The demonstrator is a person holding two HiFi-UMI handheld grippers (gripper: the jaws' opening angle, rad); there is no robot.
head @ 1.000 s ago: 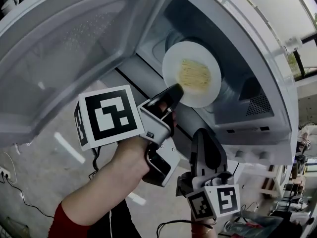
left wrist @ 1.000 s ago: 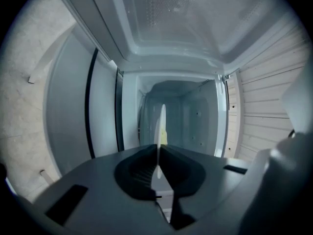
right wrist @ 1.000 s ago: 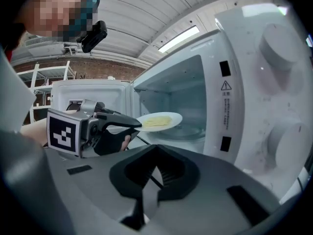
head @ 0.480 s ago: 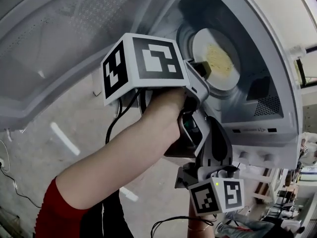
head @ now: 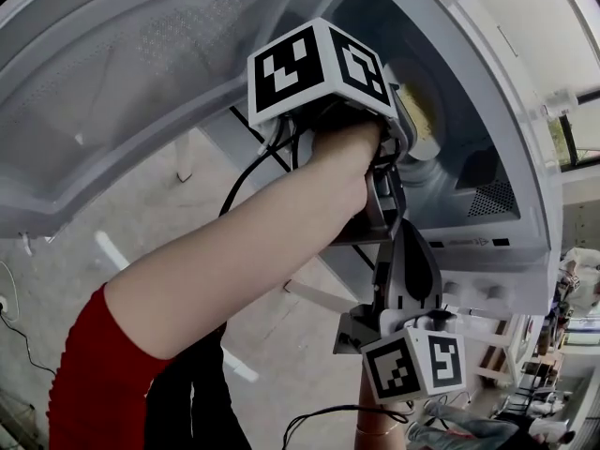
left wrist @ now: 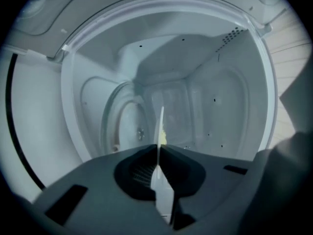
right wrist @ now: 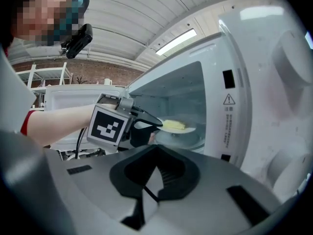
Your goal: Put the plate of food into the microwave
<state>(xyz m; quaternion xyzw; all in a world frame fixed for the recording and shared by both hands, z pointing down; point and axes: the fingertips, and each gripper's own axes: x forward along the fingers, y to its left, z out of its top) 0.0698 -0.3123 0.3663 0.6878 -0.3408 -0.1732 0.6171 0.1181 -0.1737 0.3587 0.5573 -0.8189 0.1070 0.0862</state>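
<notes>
A white plate [right wrist: 179, 128] with yellow food [right wrist: 174, 125] is held level just above the glass turntable [right wrist: 182, 139] inside the open microwave [head: 487, 172]. My left gripper [right wrist: 155, 124] is shut on the plate's near rim and reaches through the door opening. In the left gripper view the plate [left wrist: 161, 124] shows edge-on between the closed jaws, with the food [left wrist: 163, 140] beside it. In the head view the hand and marker cube [head: 319, 62] hide most of the plate [head: 421, 112]. My right gripper [head: 402, 232] hangs below the microwave's front, shut and holding nothing.
The microwave door [head: 122, 73] stands swung open at the upper left. The control panel [right wrist: 288, 106] is at the cavity's right. Cables [head: 19, 345] lie on the floor below. A white rack [right wrist: 46, 77] stands in the background.
My left gripper has carried the plate up and forward, from the door opening deep into the microwave cavity. The right gripper has stayed low, almost still.
</notes>
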